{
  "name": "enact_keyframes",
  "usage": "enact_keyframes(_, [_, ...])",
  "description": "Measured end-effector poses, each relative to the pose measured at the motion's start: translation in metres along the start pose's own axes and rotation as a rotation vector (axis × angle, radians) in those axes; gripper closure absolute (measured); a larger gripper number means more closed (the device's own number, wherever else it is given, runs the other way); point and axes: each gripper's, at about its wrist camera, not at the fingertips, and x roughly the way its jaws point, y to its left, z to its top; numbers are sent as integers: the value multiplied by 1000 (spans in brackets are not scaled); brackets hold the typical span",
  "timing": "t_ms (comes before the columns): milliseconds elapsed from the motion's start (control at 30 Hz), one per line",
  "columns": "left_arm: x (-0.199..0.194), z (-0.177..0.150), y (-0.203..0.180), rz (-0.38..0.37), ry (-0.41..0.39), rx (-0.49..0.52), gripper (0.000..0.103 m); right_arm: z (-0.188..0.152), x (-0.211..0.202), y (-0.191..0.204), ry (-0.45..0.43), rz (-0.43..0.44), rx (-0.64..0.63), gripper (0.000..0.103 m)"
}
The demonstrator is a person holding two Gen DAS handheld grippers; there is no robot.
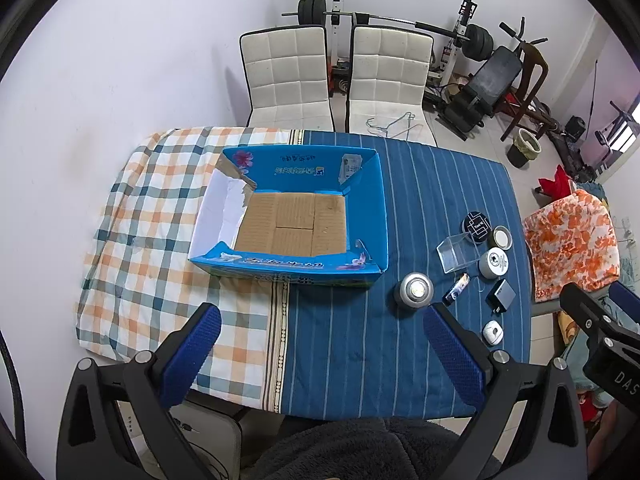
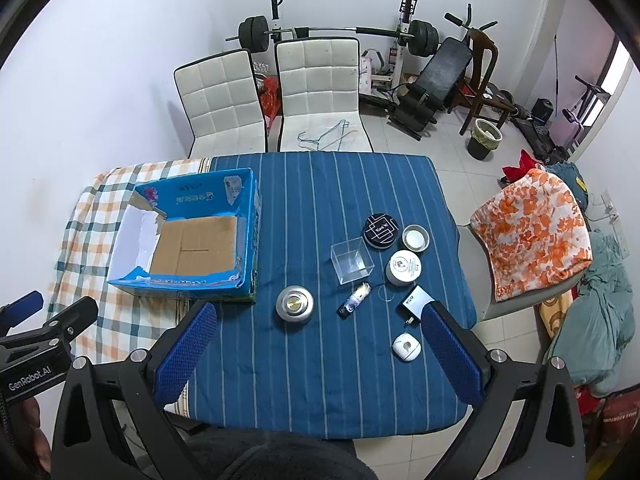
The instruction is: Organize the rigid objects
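An open blue cardboard box (image 1: 362, 216) (image 2: 246, 216) stands empty at the table's left-middle. To its right lie small items: a silver round tin (image 1: 415, 290) (image 2: 294, 304), a clear plastic box (image 1: 456, 253) (image 2: 352, 261), a black round tin (image 1: 476, 225) (image 2: 381, 231), a white jar (image 1: 494, 263) (image 2: 403, 267), a small lid (image 1: 502, 237) (image 2: 415, 237), a lighter (image 1: 456, 289) (image 2: 354, 300), a black charger (image 1: 501, 295) (image 2: 414, 303) and a white earbud case (image 1: 492, 332) (image 2: 405, 346). My left gripper (image 1: 320, 356) and right gripper (image 2: 318, 354) are open and empty above the table's near edge.
The table wears a blue striped cloth (image 2: 320, 184) and a checked cloth (image 1: 160, 208) at the left. Two white chairs (image 1: 288, 76) stand behind it. Gym equipment (image 2: 440, 72) lines the back wall. An orange-patterned chair (image 2: 532, 236) stands at the right.
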Motion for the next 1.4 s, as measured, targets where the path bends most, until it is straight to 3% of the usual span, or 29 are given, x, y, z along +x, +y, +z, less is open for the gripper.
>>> enact_keyframes(1400, [1, 1, 2, -1, -9, 8, 0, 1, -12, -1, -40, -6, -3, 0])
